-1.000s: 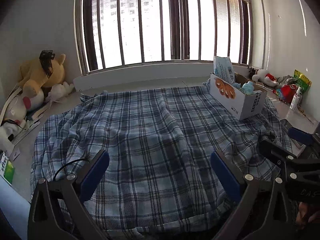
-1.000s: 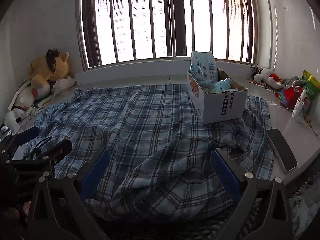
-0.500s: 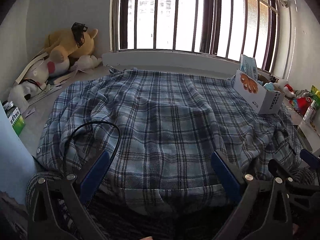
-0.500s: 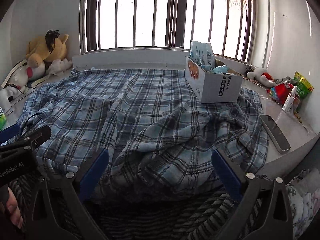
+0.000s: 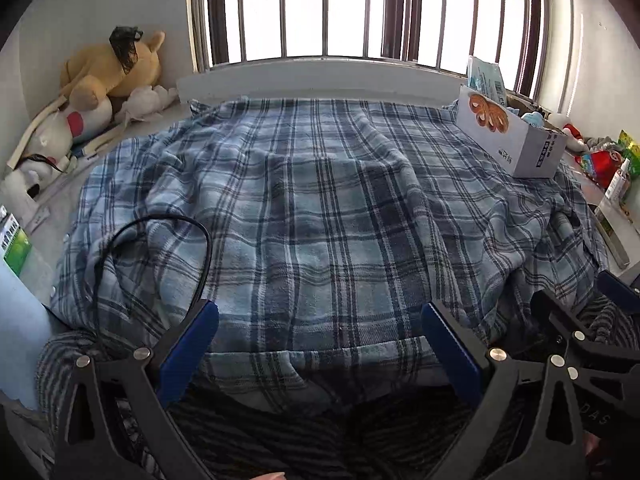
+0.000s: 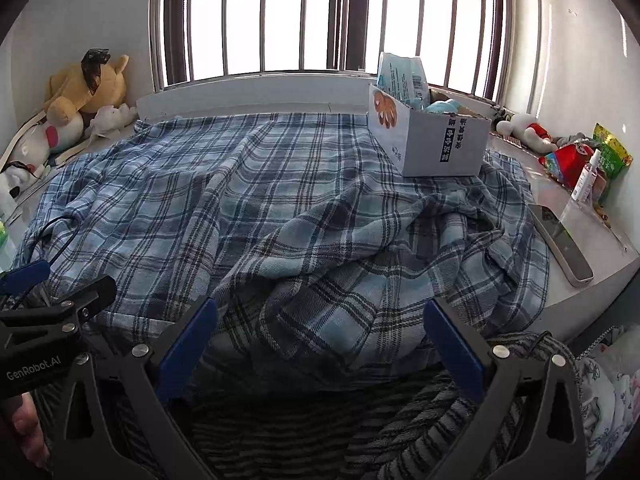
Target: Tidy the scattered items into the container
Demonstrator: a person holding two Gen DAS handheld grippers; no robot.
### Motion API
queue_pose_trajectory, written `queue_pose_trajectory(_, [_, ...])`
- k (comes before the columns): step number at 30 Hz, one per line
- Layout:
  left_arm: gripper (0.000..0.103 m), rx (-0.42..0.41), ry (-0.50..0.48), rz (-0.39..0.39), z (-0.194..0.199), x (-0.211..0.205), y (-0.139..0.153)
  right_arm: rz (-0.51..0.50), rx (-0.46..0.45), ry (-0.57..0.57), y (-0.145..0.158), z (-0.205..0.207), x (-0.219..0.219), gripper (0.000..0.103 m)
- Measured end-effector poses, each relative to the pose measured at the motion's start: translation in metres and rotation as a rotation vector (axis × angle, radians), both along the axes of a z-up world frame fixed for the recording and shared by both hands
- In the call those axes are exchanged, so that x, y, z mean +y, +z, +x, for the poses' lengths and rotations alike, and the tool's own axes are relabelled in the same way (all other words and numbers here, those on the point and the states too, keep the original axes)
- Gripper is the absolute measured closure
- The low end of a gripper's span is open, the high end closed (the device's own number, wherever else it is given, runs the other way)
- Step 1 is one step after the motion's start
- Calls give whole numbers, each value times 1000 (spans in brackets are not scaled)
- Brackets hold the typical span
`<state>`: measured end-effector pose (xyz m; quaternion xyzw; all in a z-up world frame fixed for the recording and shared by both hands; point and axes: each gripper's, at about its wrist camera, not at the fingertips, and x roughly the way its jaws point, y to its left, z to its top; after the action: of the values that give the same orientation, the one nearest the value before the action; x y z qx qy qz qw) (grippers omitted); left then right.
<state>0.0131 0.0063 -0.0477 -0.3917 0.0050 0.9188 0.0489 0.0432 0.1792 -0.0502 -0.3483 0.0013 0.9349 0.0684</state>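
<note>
We hold both tongs apart and empty, low at six o'clock over the plaid blanket (image 5: 320, 208): left tongs (image 5: 320, 344), right tongs (image 6: 320, 340). The cardboard box (image 6: 432, 144) sits at one o'clock, already holding a blue packet (image 6: 402, 76) upright, so the blanket looks cleared. A phone (image 6: 560, 240) lies at three o'clock. The left tool's body reads "GenRobot.AI"; the box's print is unreadable.
</note>
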Motion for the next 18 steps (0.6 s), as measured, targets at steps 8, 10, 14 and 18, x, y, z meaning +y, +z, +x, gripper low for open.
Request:
queue_pose_trajectory(8, [0, 59, 20, -54, 4, 6, 4, 1, -14, -3, -6, -3, 3, 1])
queue_pose_trajectory(10, [0, 45, 7, -65, 3, 9, 1, 4, -20, 1, -8, -4, 2, 1])
queue_pose_trajectory(14, [0, 31, -9, -40, 3, 9, -2, 8, -17, 4, -8, -2, 2, 1])
queue_pose_trajectory(18, [0, 42, -9, -28, 5, 9, 1, -1, -13, -1, -7, -2, 4, 1])
